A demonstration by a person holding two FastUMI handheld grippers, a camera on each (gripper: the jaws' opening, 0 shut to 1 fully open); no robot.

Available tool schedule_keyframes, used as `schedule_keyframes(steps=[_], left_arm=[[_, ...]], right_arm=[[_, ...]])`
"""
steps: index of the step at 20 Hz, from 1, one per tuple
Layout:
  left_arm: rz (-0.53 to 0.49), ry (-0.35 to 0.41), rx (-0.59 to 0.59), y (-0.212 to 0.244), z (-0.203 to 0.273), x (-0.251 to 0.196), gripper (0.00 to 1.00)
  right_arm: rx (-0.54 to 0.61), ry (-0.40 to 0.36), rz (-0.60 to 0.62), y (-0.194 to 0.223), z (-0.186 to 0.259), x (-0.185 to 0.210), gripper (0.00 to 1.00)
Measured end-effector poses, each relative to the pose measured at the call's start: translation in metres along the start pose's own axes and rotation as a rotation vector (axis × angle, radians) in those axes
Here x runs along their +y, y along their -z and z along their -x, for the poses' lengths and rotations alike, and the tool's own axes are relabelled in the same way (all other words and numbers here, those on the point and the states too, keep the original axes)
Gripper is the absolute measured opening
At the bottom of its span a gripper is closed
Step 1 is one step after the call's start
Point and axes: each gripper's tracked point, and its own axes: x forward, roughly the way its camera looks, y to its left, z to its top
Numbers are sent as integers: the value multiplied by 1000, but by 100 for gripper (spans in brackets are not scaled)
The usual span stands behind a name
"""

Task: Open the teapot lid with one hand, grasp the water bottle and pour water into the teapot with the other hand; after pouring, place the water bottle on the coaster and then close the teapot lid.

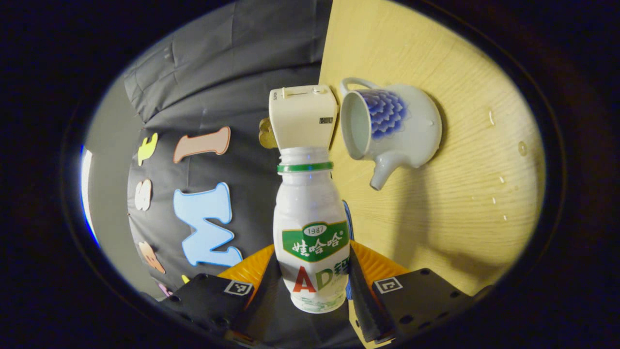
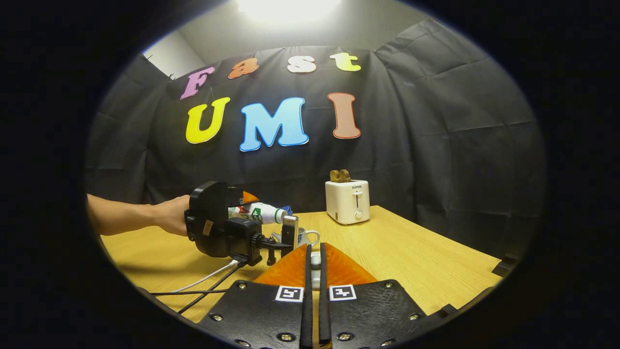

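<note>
The left gripper (image 1: 319, 286) clamps the water bottle (image 1: 311, 228) mid-body — light, squashy plastic (uncapped) — tipped beside the open teapot (image 1: 392, 127); the right gripper (image 2: 315, 264) pinches something small.

Left view rolled sideways – both share teapot (image 1: 387, 128)

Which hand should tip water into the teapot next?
Left. Its gripper already grips the open bottle, mouth aimed at the lidless teapot. The right gripper pinches something small, seemingly the lid.
</note>
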Motion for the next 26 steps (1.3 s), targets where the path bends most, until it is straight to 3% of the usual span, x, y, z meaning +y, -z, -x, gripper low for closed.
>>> schedule_keyframes(steps=[7, 9, 10, 15, 18, 24, 26], left_arm=[[-66, -17, -13, -3, -1, 11, 81], [-73, -23, -12, -1, -1, 13, 76], [-77, -24, -10, -1, 0, 14, 81], [-106, -34, -8, 2, -2, 20, 81], [-114, -34, -6, 3, -1, 21, 76], [-130, -42, -5, 4, -2, 23, 81], [-132, -37, -10, 2, -2, 21, 76]], right_arm=[[2, 10, -13, 1, 1, -6, 5], [2, 12, -13, 1, 2, -7, 5], [2, 13, -14, 1, 2, -7, 5], [0, 12, -12, 0, 3, -6, 5], [0, 11, -11, 0, 2, -5, 5], [1, 12, -12, 1, 2, -5, 5], [1, 14, -13, 1, 4, -7, 5]])
